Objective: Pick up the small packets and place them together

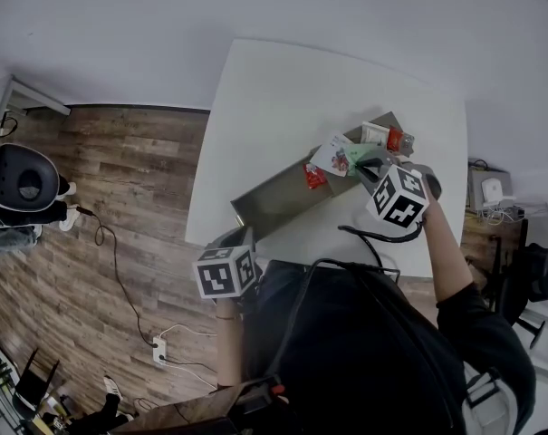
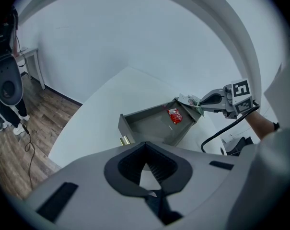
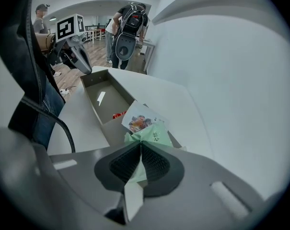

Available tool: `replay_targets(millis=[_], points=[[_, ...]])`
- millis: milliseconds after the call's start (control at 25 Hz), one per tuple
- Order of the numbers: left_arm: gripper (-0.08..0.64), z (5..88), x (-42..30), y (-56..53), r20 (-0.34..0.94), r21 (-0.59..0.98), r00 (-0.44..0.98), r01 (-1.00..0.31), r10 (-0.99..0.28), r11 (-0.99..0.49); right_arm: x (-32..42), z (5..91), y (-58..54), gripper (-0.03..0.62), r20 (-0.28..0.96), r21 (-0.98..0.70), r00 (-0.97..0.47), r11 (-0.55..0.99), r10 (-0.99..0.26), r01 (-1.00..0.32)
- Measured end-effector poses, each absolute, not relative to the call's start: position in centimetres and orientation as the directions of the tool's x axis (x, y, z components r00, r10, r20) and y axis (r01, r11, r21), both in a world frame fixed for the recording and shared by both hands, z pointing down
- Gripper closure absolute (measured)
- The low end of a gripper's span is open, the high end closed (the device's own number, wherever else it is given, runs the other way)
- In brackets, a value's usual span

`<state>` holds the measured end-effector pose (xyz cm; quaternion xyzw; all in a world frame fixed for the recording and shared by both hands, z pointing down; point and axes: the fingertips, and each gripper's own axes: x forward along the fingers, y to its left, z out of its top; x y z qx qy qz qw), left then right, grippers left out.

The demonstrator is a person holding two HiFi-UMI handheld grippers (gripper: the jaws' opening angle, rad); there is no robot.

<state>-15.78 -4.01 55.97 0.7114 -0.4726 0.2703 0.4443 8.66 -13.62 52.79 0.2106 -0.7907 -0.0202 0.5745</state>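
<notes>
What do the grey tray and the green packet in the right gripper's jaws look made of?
Grey tray: likely painted metal or hard plastic, matte, judging by its thin straight walls and a faint glare on the floor. Green packet: thin flexible film or paper; it creases where the right gripper pinches it.

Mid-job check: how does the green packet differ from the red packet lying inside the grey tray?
The green packet is pinched between the jaws of the right gripper; the red packet lies free, with no gripper on it. The green packet is at the end of the tray, beside a white pictured packet; the red packet lies on the tray floor. The green packet looks creased in the grip; the red packet looks flat. Both are small sachets.
</notes>
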Motion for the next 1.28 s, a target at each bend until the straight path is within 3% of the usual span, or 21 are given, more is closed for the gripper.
replay_targets(millis=[480,640,960,1280], points=[[0.560,55.8,-15.5,-3.6,0.804,0.375,0.407,-0.913,-0.434,-0.162,8.7,52.3,-13.7,0.554,0.880,0.304,-0.268,0.898,-0.392,-0.318],[0.560,55.8,-15.5,-3.6,0.805,0.371,0.404,-0.914,-0.434,-0.163,8.8,52.2,-13.7,0.518,0.882,0.297,-0.268,0.899,-0.387,-0.321],[0.560,55.8,-15.5,-3.6,0.817,0.352,0.393,-0.920,-0.422,-0.175,9.3,50.8,-14.3,0.517,0.852,0.331,-0.285,0.874,-0.439,-0.356],[0.560,53.8,-13.0,-5.1,0.796,0.355,0.432,-0.900,-0.424,-0.251,11.1,46.7,-14.6,0.517,0.746,0.329,-0.362,0.782,-0.559,-0.529]])
